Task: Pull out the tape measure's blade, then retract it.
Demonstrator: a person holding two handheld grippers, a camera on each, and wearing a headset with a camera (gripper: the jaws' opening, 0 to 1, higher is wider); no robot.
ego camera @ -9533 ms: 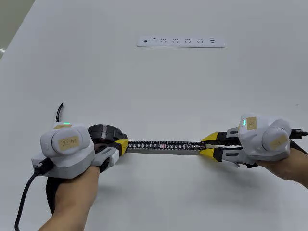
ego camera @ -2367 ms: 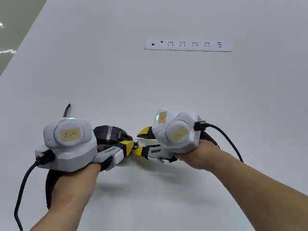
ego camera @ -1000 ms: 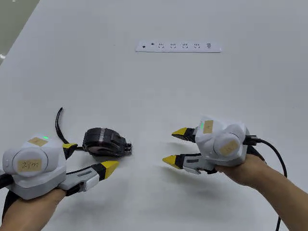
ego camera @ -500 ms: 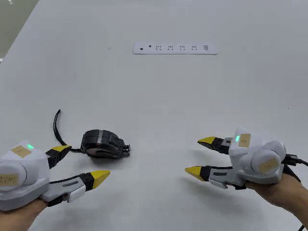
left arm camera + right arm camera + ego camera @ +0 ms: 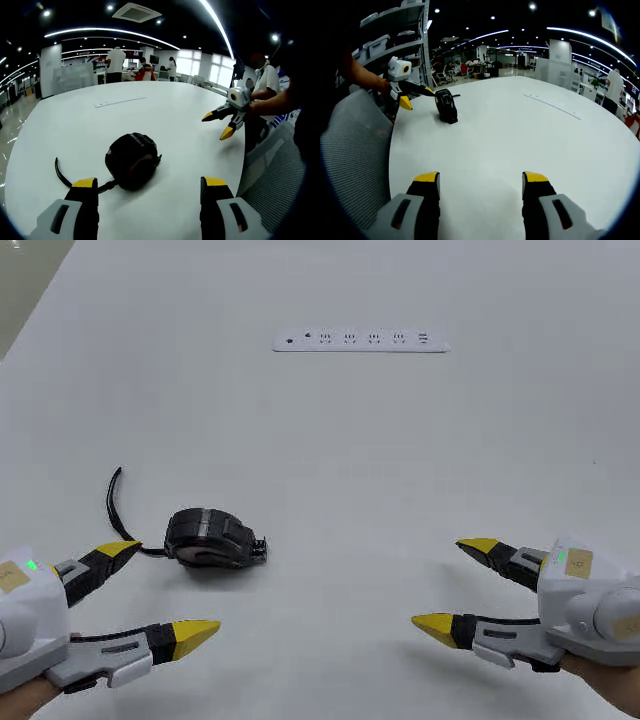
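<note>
- Left tool [image 5: 160, 588]: jaws spread wide, yellow tips well apart, nothing between them. It sits at the 7 o'clock corner of the head view and points toward 2 o'clock.
- Right tool [image 5: 455, 582]: jaws also wide apart and empty. It sits at 4 o'clock in the head view with its tips pointing toward 10 o'clock.
- The two tools are well apart, with bare bench [image 5: 400, 460] between them.
- Tape [image 5: 210, 538]: a black case lying on the bench near the left tool, just past its upper tip and touching neither tool.
- In the left gripper view the tape lies straight ahead at 12 o'clock, between the lines of the two jaws.
- Its long axis runs 9 to 3 o'clock in the head view. The mouth [image 5: 258, 548] is at the 3 o'clock end, facing the right tool's side.
- No length of blade lies out on the bench.
- Strap [image 5: 112, 502]: a thin black loop that leaves the case's 9 o'clock end and curves up toward 11 o'clock, flat on the bench.
- In the right gripper view the tape is far off at 11 o'clock, with the left tool just beyond it at 10 o'clock.
- Power strip [image 5: 360, 340]: white, at 12 o'clock on the far side of the bench. Its long axis runs 9 to 3, well apart from everything else.
</note>
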